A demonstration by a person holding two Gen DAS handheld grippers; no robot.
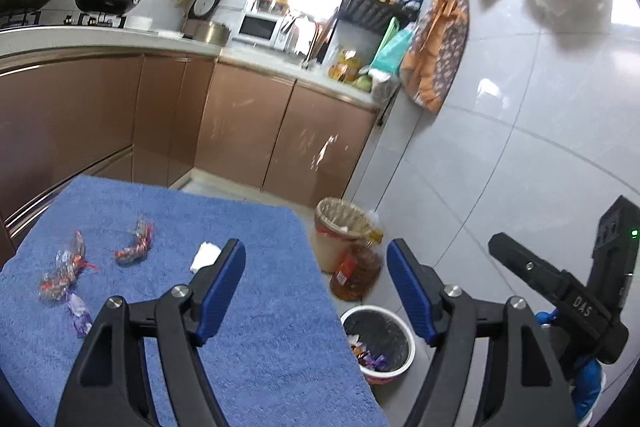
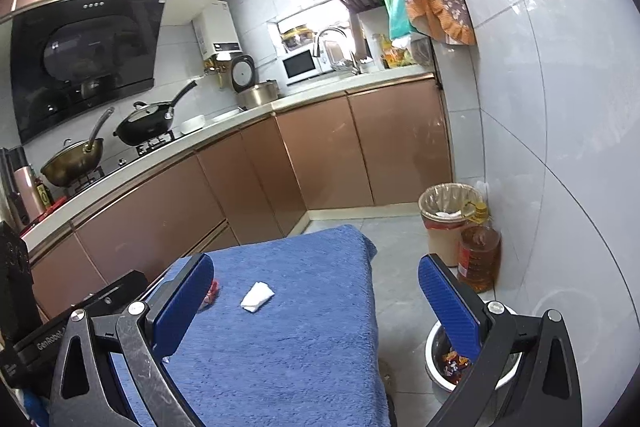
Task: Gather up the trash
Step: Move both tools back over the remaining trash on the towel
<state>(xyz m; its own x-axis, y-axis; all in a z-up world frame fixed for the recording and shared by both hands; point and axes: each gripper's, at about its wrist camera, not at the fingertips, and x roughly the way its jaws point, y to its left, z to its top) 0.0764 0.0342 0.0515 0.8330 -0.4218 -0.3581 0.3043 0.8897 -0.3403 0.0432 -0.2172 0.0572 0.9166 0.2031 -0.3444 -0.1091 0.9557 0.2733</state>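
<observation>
A blue towel (image 1: 248, 347) covers a small table. On it lie red and clear candy wrappers (image 1: 134, 247) (image 1: 64, 269), a purple wrapper (image 1: 80, 313) and a crumpled white tissue (image 1: 204, 255). The tissue also shows in the right wrist view (image 2: 257, 297), with a red wrapper (image 2: 211, 294) partly hidden behind the left finger. A small round bin (image 1: 378, 343) on the floor to the right of the table holds wrappers; it also shows in the right wrist view (image 2: 452, 363). My left gripper (image 1: 316, 287) is open and empty over the table's right edge. My right gripper (image 2: 316, 303) is open and empty above the towel and bin.
A taller lined waste bin (image 1: 340, 227) and an oil bottle (image 1: 356, 273) stand on the floor by the tiled wall; both also show in the right wrist view, the waste bin (image 2: 444, 219) and the bottle (image 2: 478, 251). Brown kitchen cabinets (image 2: 248, 187) run behind the table. The right gripper's body (image 1: 576, 295) is at the right.
</observation>
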